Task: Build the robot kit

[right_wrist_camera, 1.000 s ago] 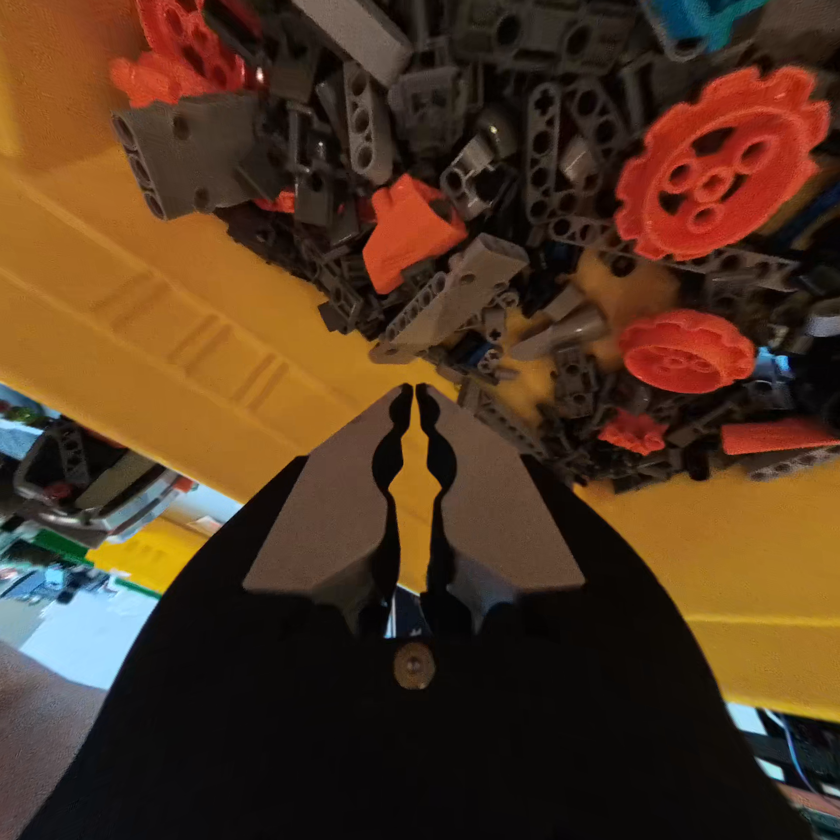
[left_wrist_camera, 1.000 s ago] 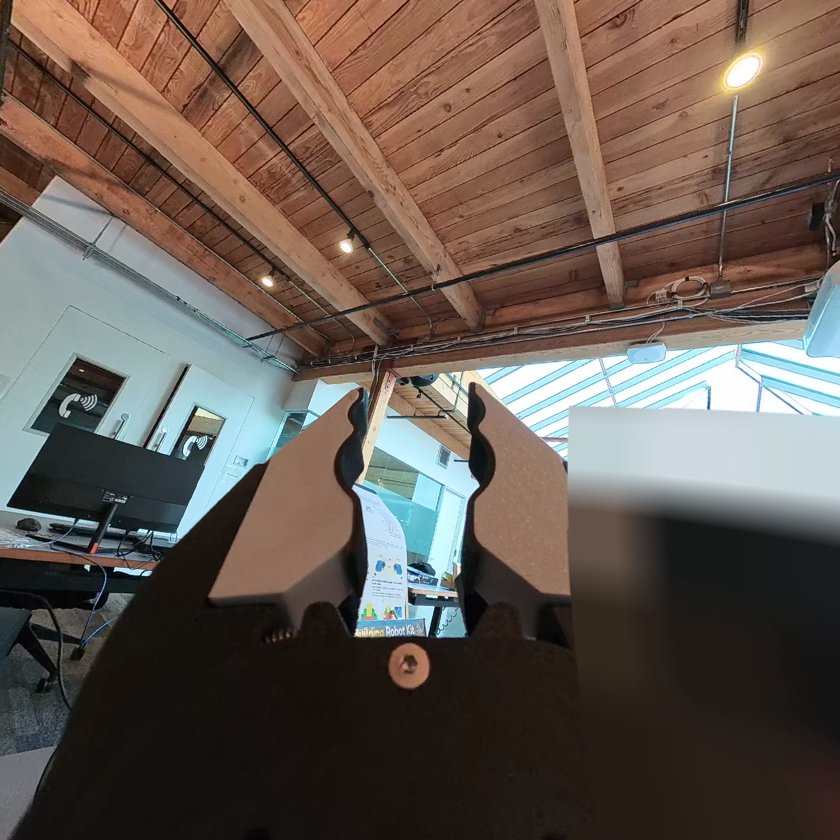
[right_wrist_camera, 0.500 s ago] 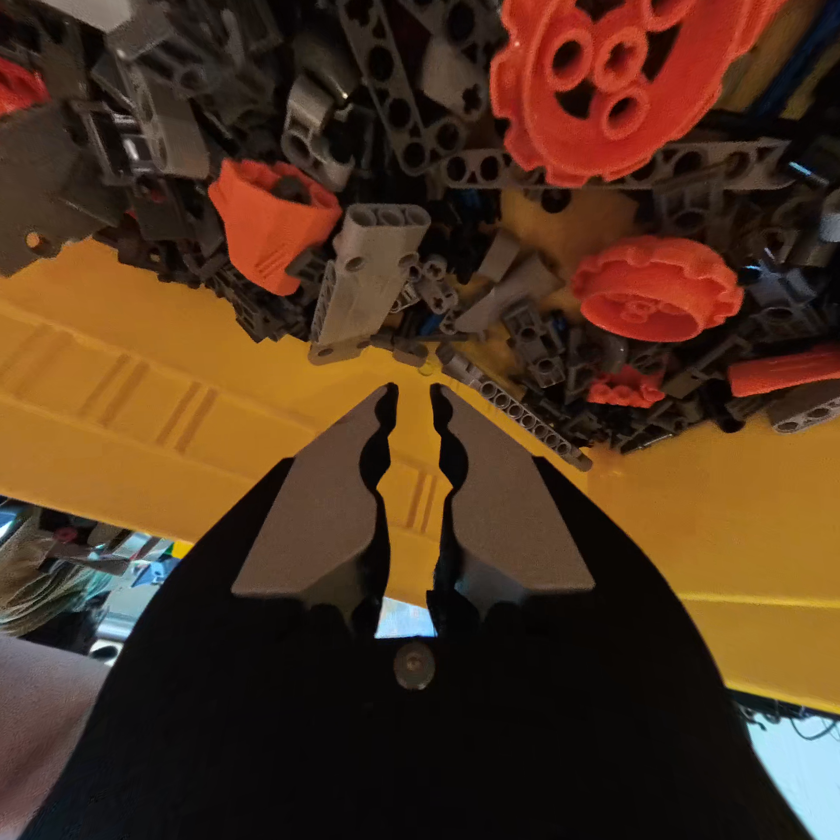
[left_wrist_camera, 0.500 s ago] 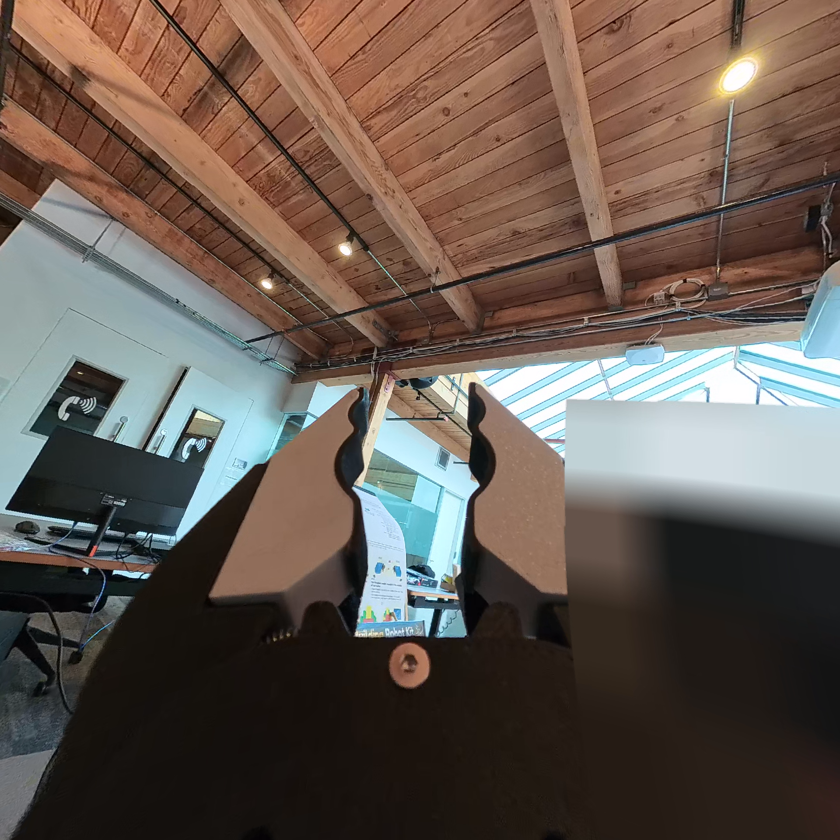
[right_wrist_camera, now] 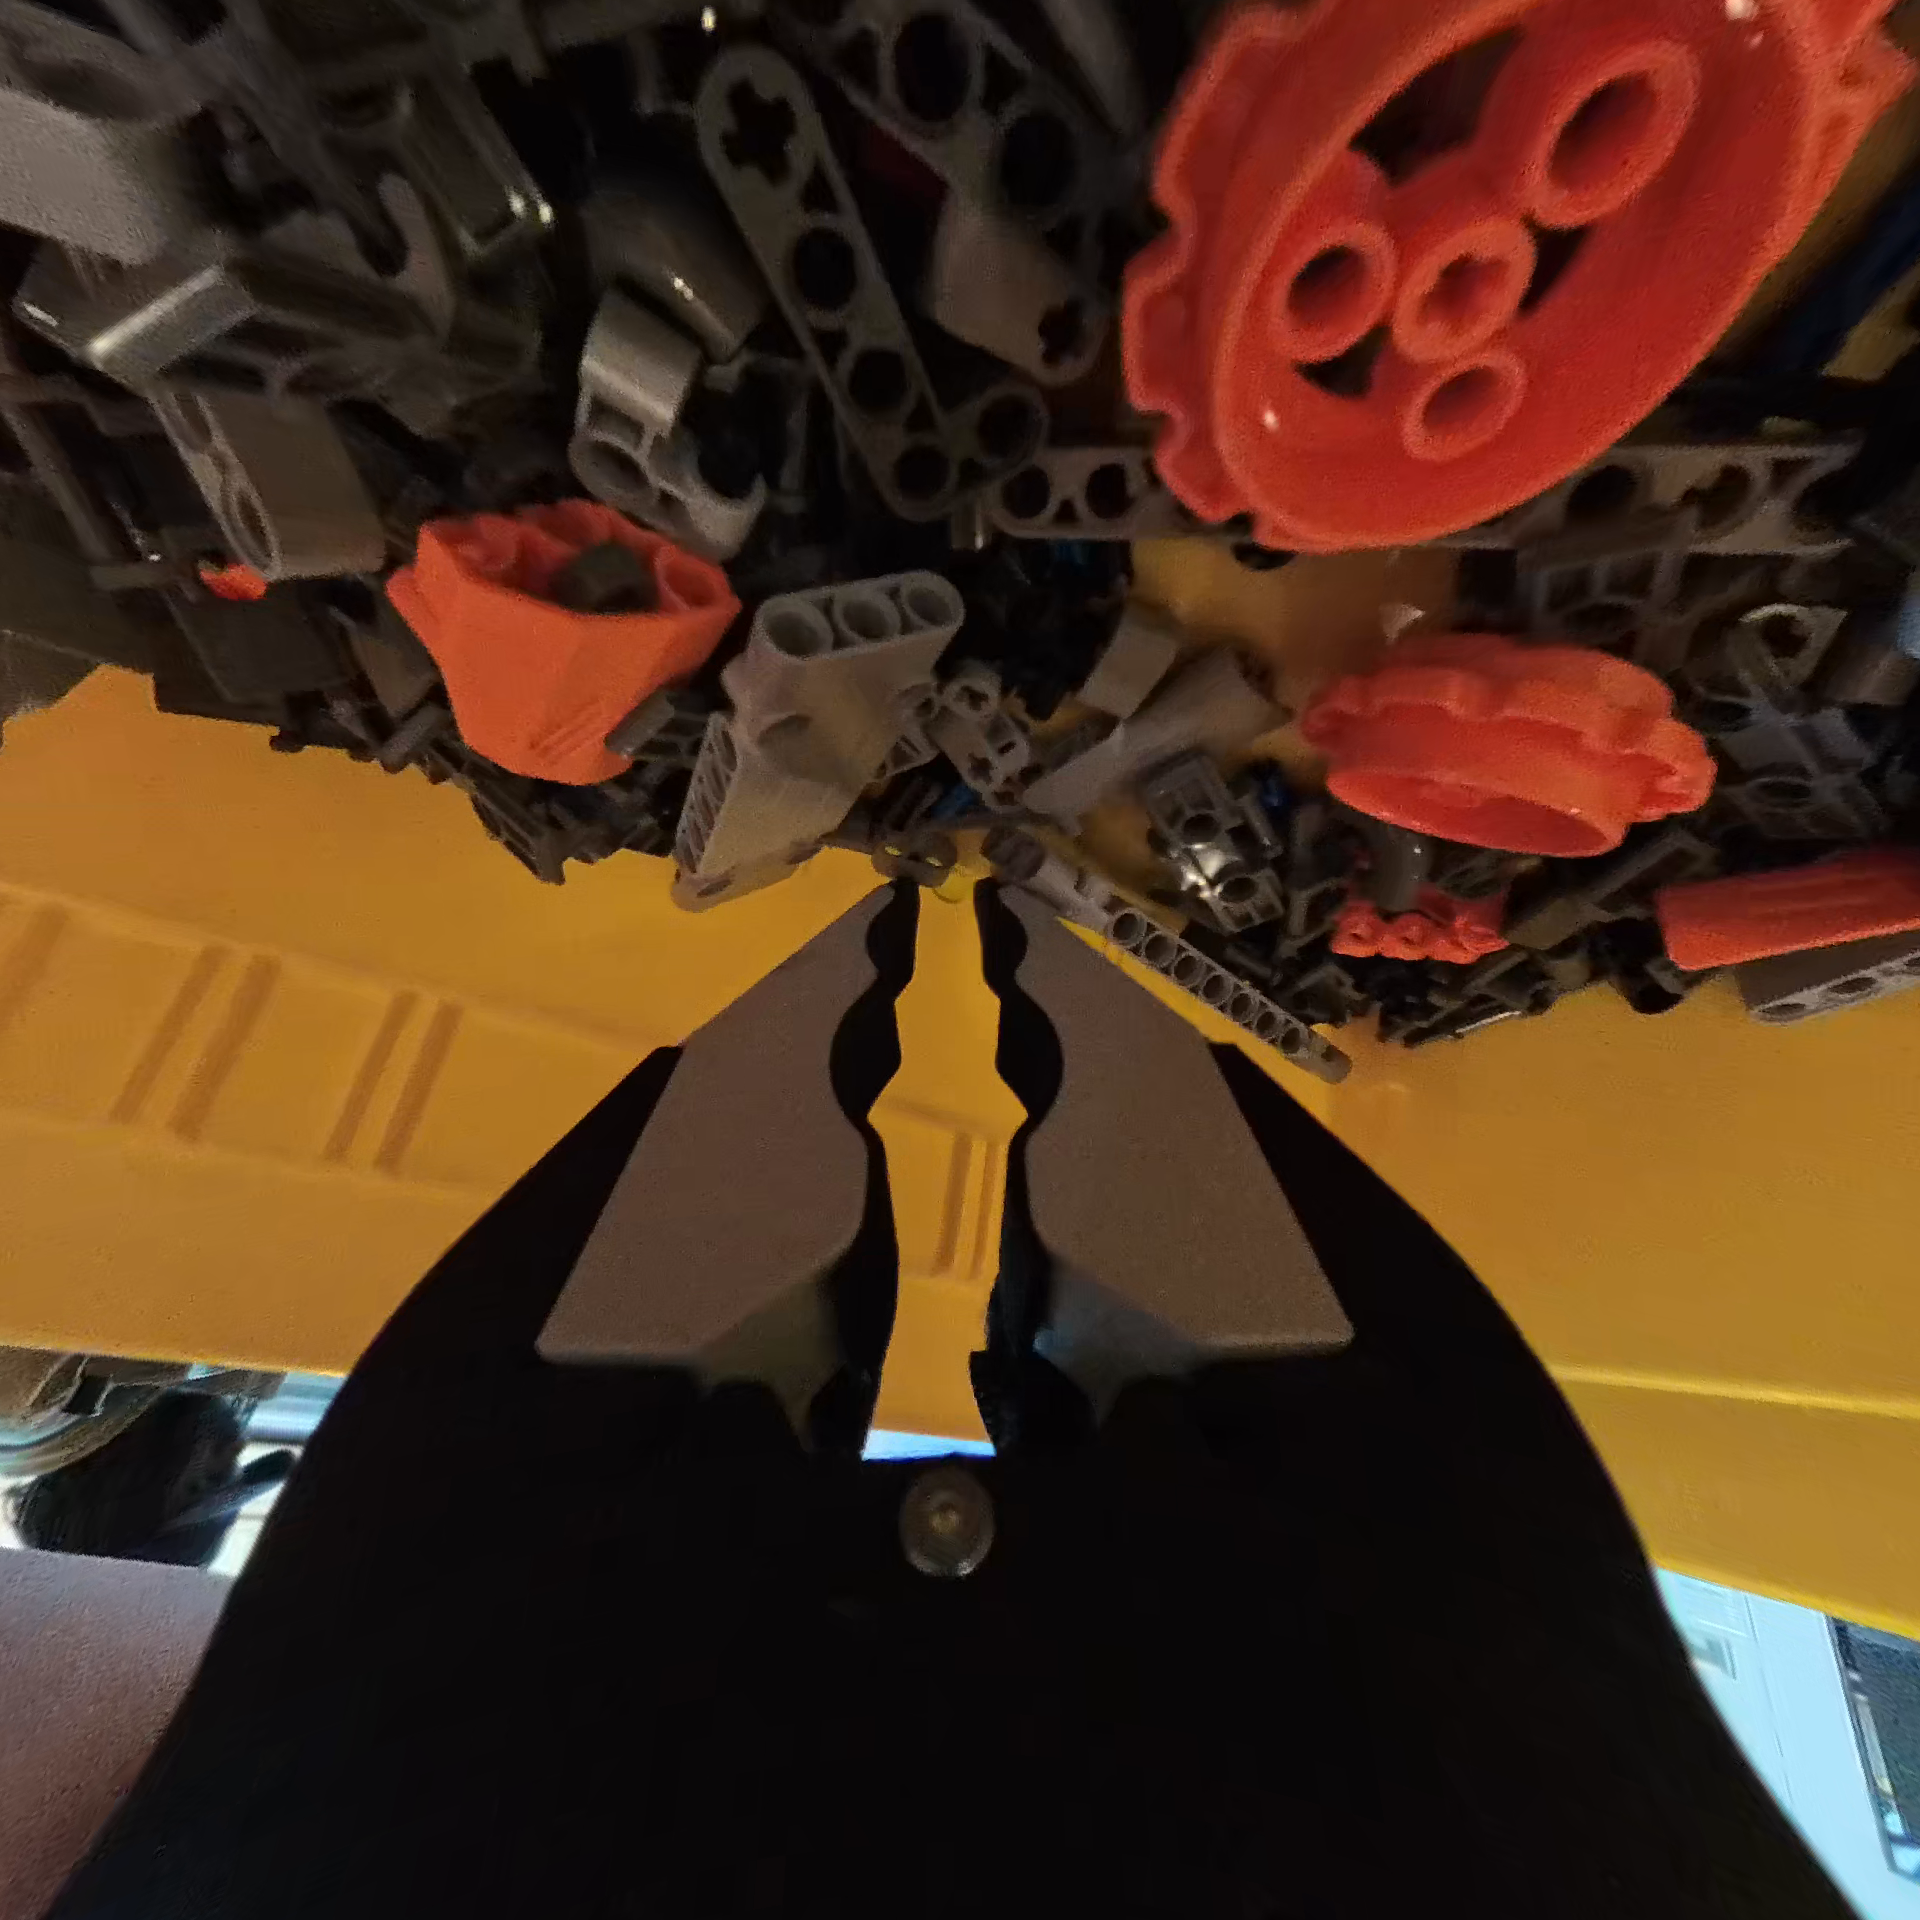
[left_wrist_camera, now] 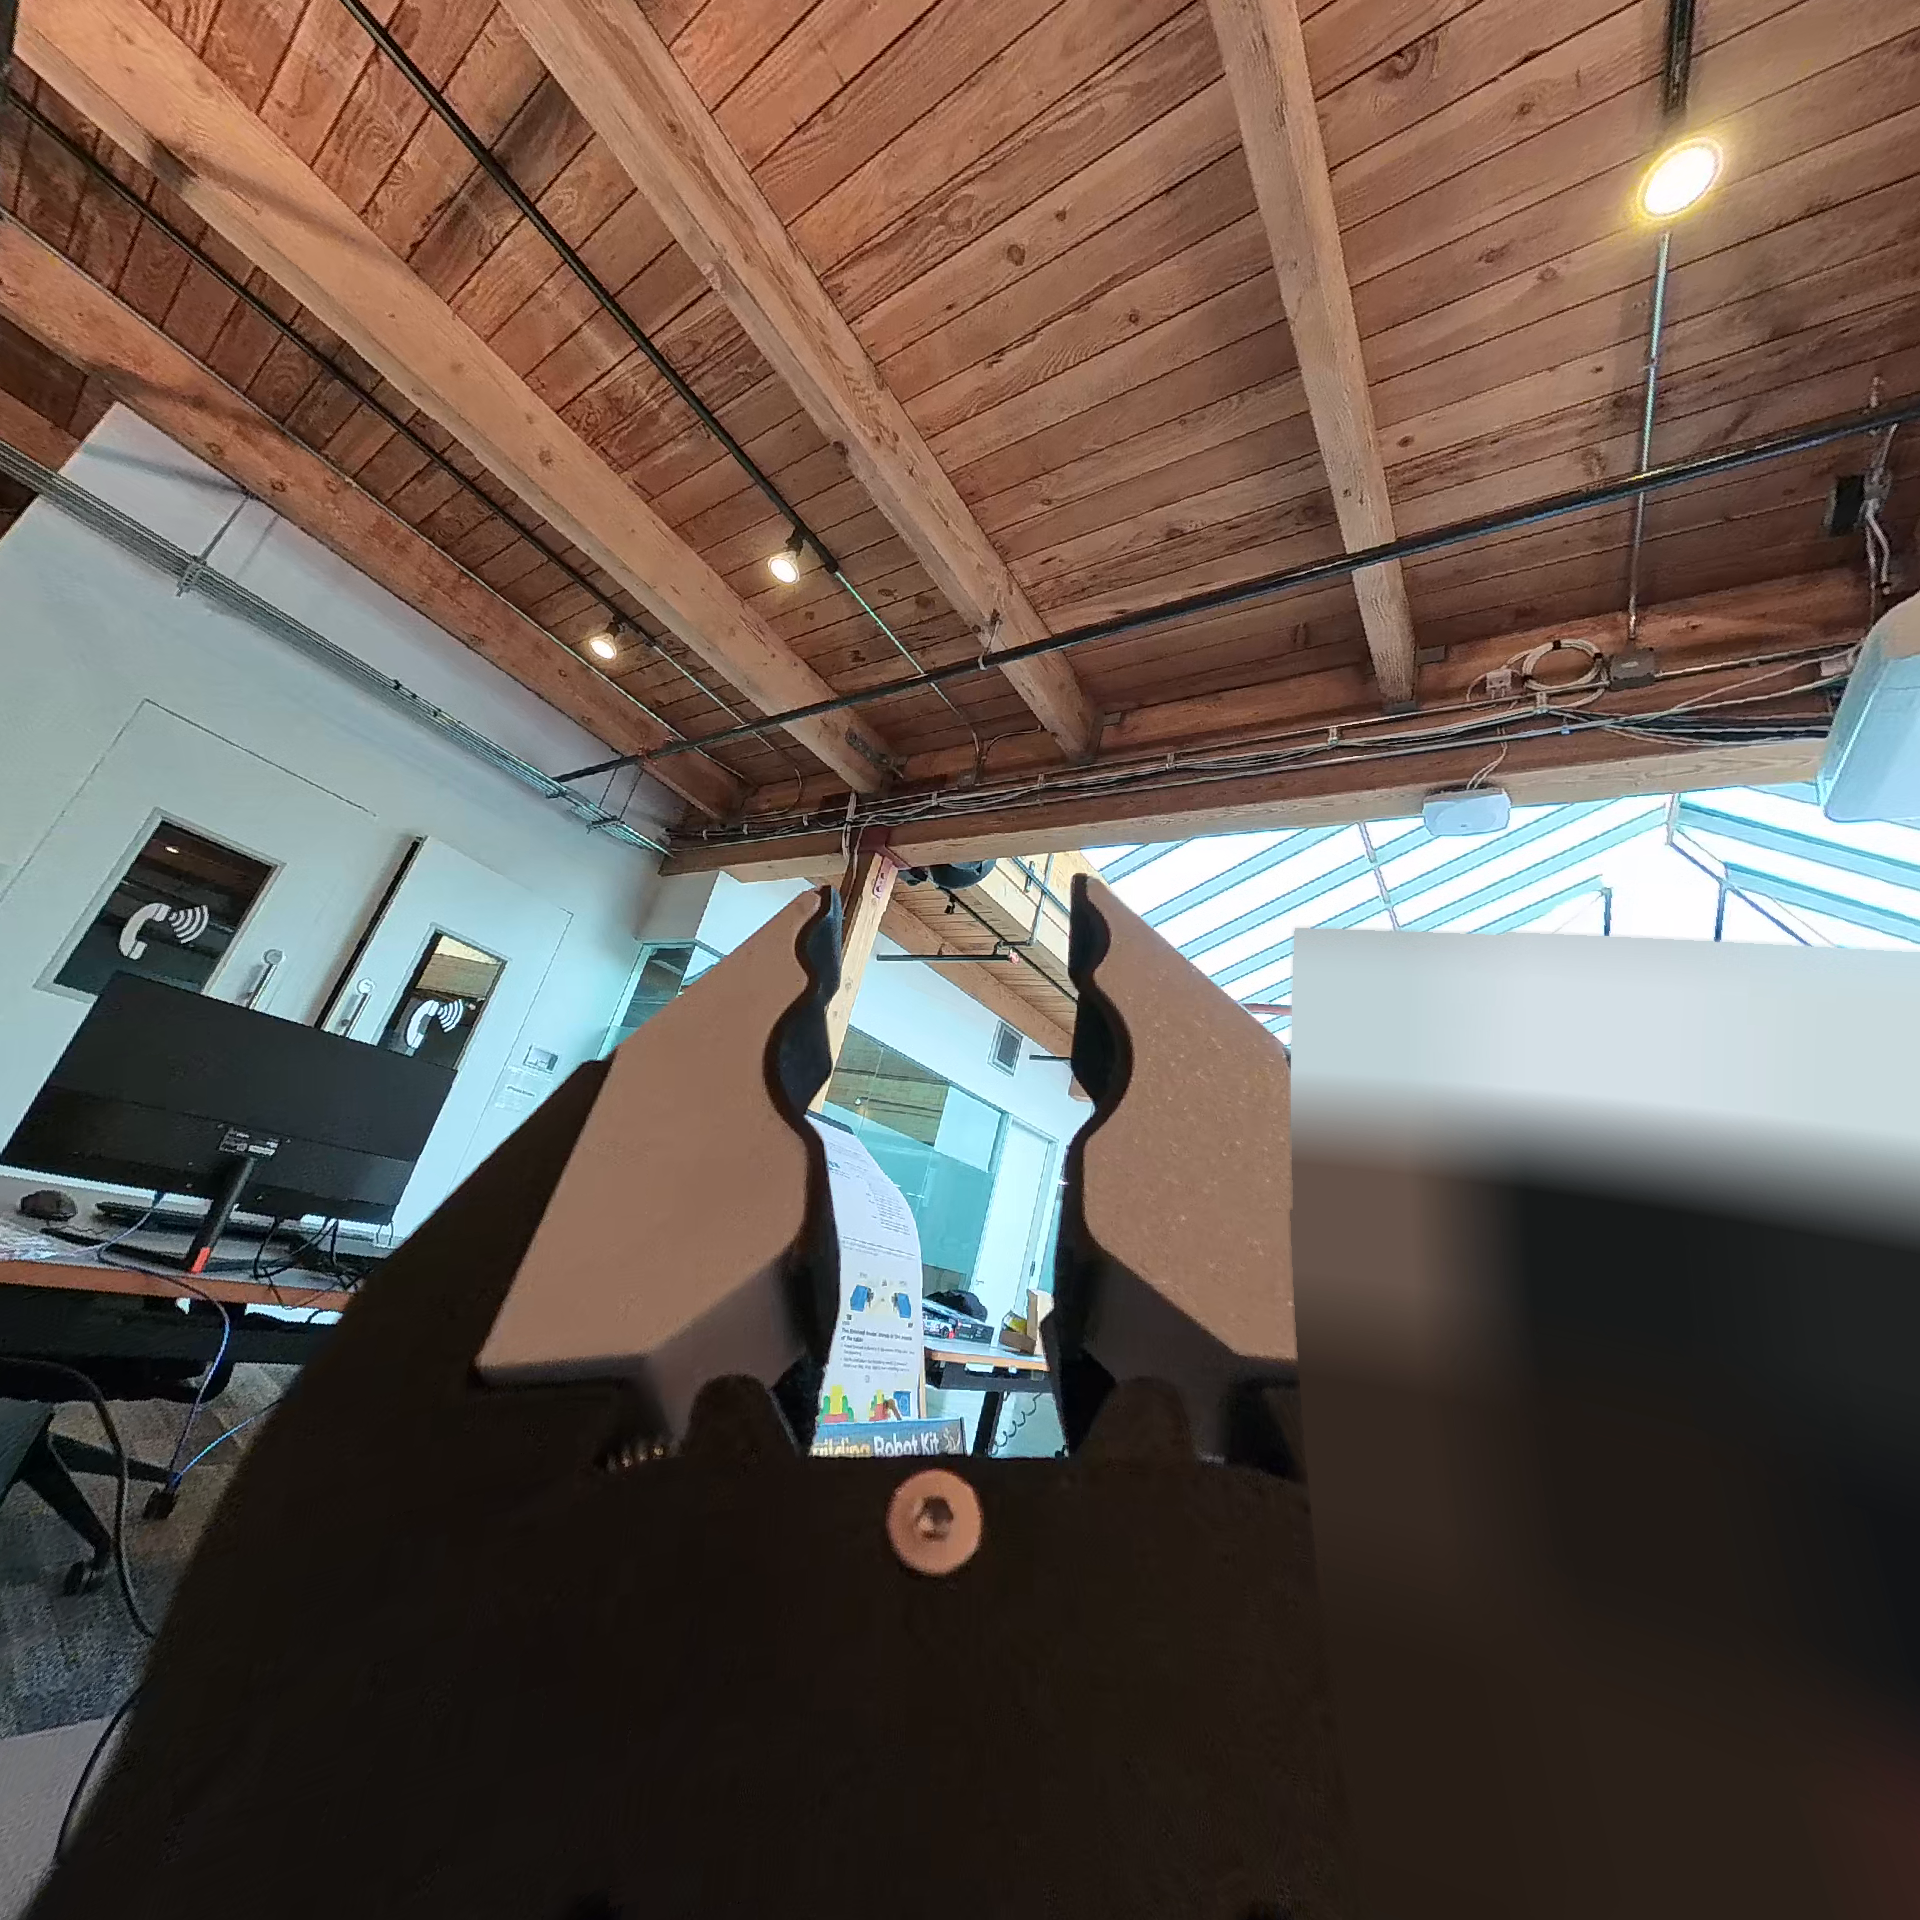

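Three lit ceiling lamps (left_wrist_camera: 1675,179), one monitor (left_wrist_camera: 223,1101); two red-orange toothed wheels (right_wrist_camera: 1455,260).

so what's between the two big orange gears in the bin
In the right wrist view, bare yellow bin floor with grey beams at its edges lies between the large gear and the smaller gear.

My left wrist camera looks steeply upward along its fingers (left_wrist_camera: 727,1143), facing the far wooden ceiling (left_wrist_camera: 1039,312) and a distant monitor (left_wrist_camera: 229,1091). My right wrist camera looks along its own fingers (right_wrist_camera: 1164,1143), very near, into a yellow bin (right_wrist_camera: 312,1039) of plastic building parts (right_wrist_camera: 831,312). I see no part shared between both views.
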